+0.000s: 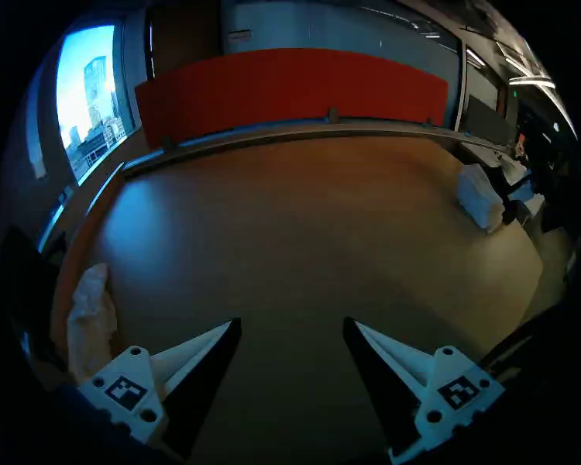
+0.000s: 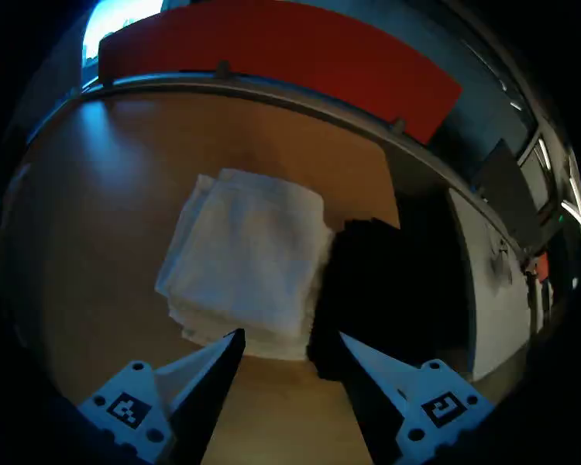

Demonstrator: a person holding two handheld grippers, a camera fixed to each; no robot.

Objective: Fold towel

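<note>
In the right gripper view a stack of folded white towels [image 2: 248, 260] lies on the wooden table [image 2: 104, 201], just beyond my right gripper [image 2: 290, 337], which is open with nothing between its fingers. A dark folded cloth [image 2: 372, 291] lies against the stack's right side. In the left gripper view my left gripper [image 1: 292, 325] is open over bare tabletop [image 1: 290, 232]. The white stack [image 1: 480, 195] appears far off at the right of that view, and a crumpled white towel [image 1: 89, 318] lies at the table's left edge.
A red divider panel [image 1: 290, 89] runs along the table's far edge behind a metal rail. A bright window [image 1: 89, 101] is at the left. Past the table's right end are grey furniture and a dim room [image 2: 515, 209].
</note>
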